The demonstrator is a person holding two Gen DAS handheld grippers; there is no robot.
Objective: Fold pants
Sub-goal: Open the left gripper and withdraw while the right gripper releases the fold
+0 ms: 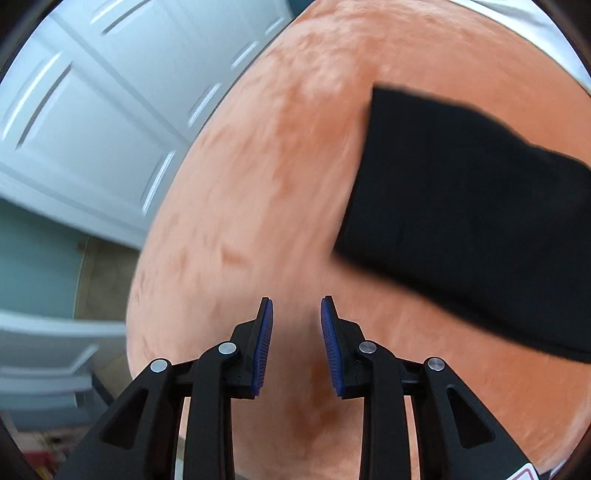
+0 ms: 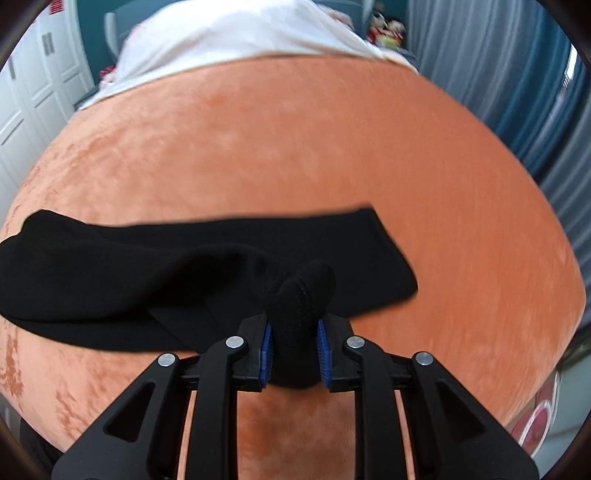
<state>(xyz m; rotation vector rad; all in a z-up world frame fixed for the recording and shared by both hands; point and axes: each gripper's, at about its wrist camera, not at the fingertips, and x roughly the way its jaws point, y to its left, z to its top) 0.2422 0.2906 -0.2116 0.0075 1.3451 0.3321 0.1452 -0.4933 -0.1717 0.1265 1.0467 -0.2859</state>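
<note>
A: In the left wrist view, the left gripper (image 1: 296,325) is seen with a narrow gap between its blue pads (image 1: 265,343), and nothing is held; only the orange blanket (image 1: 258,166) shows between them. The black pants (image 1: 461,206) are laid flat on the blanket, up and to the right, apart from the fingertips.

B: What could be got wrong there?

A: If the jaws are closed where they stand, a pinch of blanket is likely to be taken instead of pants cloth. The bed edge curves close on the left, with white panelled doors (image 1: 92,110) beyond it, so little room is offered on that side; open blanket is left ahead.

B: And the right wrist view?

A: The right gripper (image 2: 294,343) is seen partly closed on a bunched fold of the pants (image 2: 184,266), black cloth filling the space between its pads. The rest is spread in a band across the blanket (image 2: 295,140) to the left.

B: The risk?

A: The bunch could be slipped if the hold is loose, and the layers beneath could be dragged out of line. Wide clear blanket is left beyond, up to the white sheet (image 2: 240,33).
</note>
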